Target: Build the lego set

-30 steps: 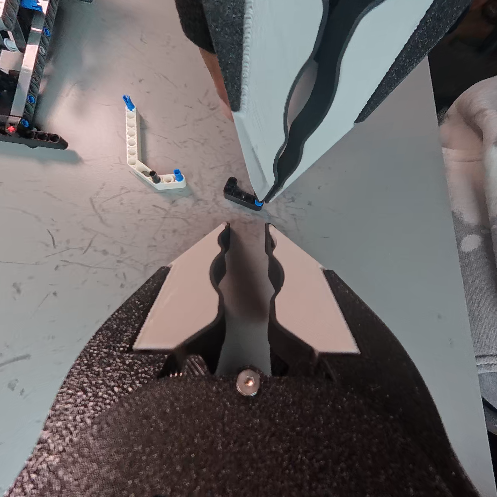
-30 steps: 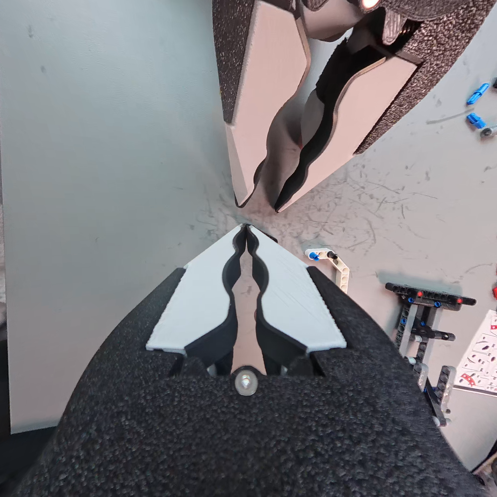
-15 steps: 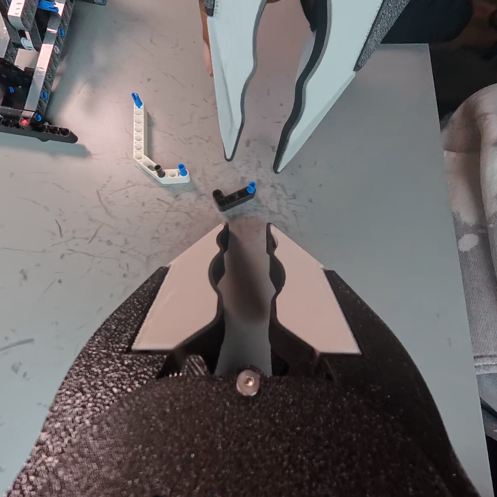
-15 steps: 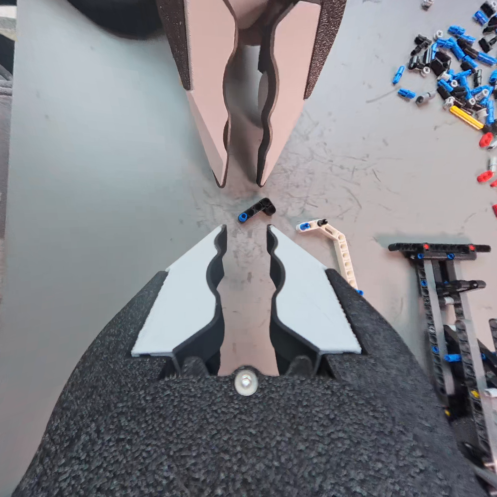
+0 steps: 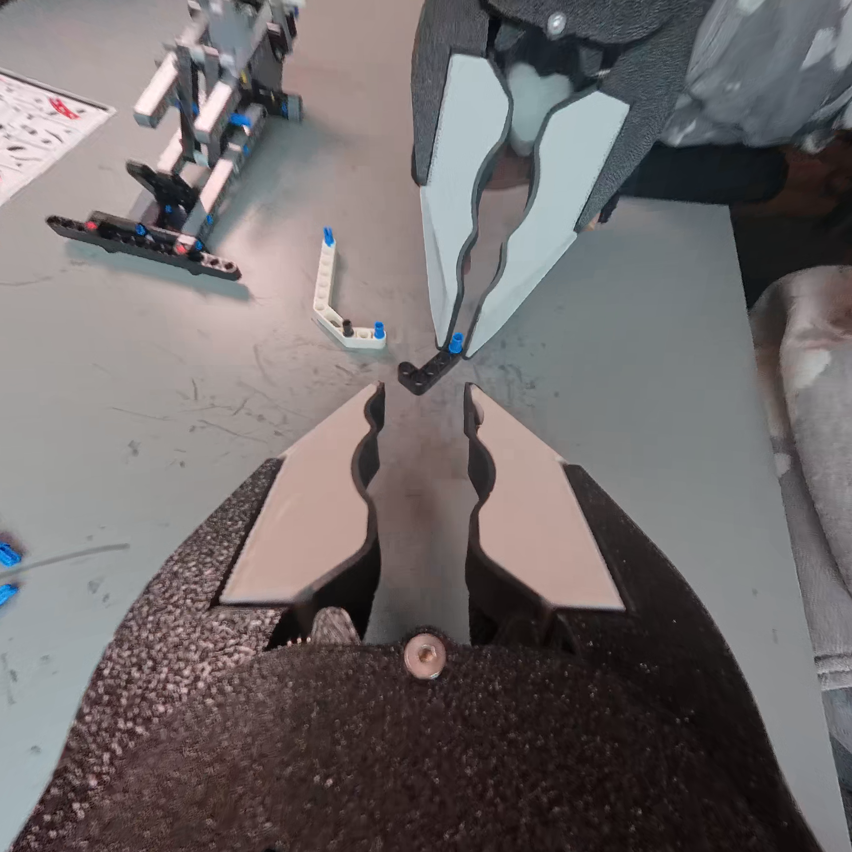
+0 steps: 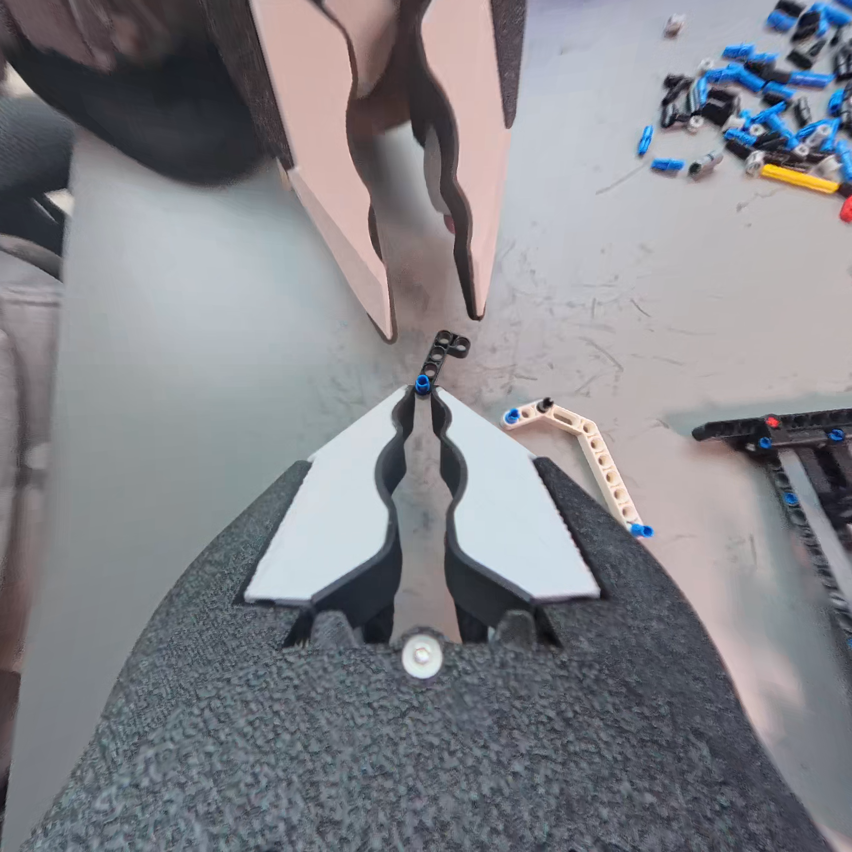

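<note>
A small black L-shaped beam [image 5: 425, 372] with a blue pin [image 5: 455, 342] at one end sits between the two grippers, low over the grey table [image 5: 138, 438]. My right gripper [image 6: 422, 388], with pale grey fingers, is shut on the beam's pin end [image 6: 422, 382]. The rest of the beam [image 6: 439, 356] sticks out ahead of it. It reaches in from the top of the left wrist view [image 5: 454, 346]. My left gripper [image 5: 423, 386] is open and empty, its tips just short of the beam's corner. In the right wrist view it [image 6: 433, 325] faces the beam.
A white bent beam [image 5: 325, 286] [image 6: 594, 449] with blue and black pins lies beside the grippers. The part-built black and grey model [image 5: 198, 138] [image 6: 783, 442] stands farther off. Loose parts are piled [image 6: 774, 92] at the far right. A printed sheet [image 5: 32, 124] lies left. The table edge [image 5: 737, 322] is near. The tips of both grippers are at nearly the same place.
The right gripper opened and dropped the black beam on the table half a second ago. It has now shut again on the beam's blue-pin end. The left gripper stayed open.
</note>
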Tool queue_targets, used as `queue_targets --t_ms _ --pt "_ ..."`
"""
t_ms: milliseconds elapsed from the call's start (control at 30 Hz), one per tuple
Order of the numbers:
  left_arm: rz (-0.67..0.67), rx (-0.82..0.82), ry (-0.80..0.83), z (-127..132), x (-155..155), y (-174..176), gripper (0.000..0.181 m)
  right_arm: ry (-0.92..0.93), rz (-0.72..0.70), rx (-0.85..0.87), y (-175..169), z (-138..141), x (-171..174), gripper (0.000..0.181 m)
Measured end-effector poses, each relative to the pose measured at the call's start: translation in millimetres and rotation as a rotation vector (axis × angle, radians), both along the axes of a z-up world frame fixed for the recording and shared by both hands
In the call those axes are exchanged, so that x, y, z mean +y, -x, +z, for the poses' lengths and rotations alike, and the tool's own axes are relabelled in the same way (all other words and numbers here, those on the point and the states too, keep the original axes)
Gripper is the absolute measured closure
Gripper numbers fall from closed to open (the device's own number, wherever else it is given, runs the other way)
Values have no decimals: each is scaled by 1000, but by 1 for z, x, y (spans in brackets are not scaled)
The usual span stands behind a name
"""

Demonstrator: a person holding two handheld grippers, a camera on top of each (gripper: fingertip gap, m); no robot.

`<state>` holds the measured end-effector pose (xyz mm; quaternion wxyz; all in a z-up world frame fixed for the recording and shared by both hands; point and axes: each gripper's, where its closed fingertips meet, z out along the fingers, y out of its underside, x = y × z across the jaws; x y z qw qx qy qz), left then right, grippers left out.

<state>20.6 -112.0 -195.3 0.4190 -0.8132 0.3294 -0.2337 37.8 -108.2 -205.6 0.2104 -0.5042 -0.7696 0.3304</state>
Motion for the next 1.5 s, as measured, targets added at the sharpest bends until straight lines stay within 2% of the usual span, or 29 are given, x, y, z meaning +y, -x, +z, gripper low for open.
queue_targets --t_ms 167,233,300,433,533,633,700,767,867,1000,1133,1267,1400,1500 --pt "-64 -333 -179 66 -2 -8 146 740 105 374 -15 94 -16 175" --pt "-118 -483 -215 91 -8 -15 147 941 121 421 -20 112 -12 176" --pt "-157 -562 -222 104 -9 -22 148 1034 140 419 -22 116 -11 176" --pt "-243 -620 -226 116 -9 -36 150 1143 204 400 -27 125 -18 176" --pt "-296 -640 -219 123 -11 -44 164 1181 234 388 -31 129 -21 175" --pt "-290 -633 -174 123 -3 -44 165 1175 220 401 -32 129 -15 176" --pt "-239 -619 -93 117 10 -38 166 1098 155 410 -27 122 -4 175" --pt "-153 -602 35 104 29 -27 167 906 34 466 -17 111 19 171" --pt "7 -679 278 79 57 -8 174 454 -134 555 -9 93 58 165" --pt "22 -741 424 55 63 -6 174 -50 -145 583 -6 74 68 159" --pt "2 -785 506 48 59 -13 174 -296 -65 575 0 60 53 157" --pt "11 -804 517 48 59 -12 174 -361 -104 565 5 55 56 171" --pt "64 -793 472 48 66 -5 172 -142 -239 491 9 53 62 173" --pt "94 -681 373 46 65 1 170 42 -332 426 10 51 63 174"
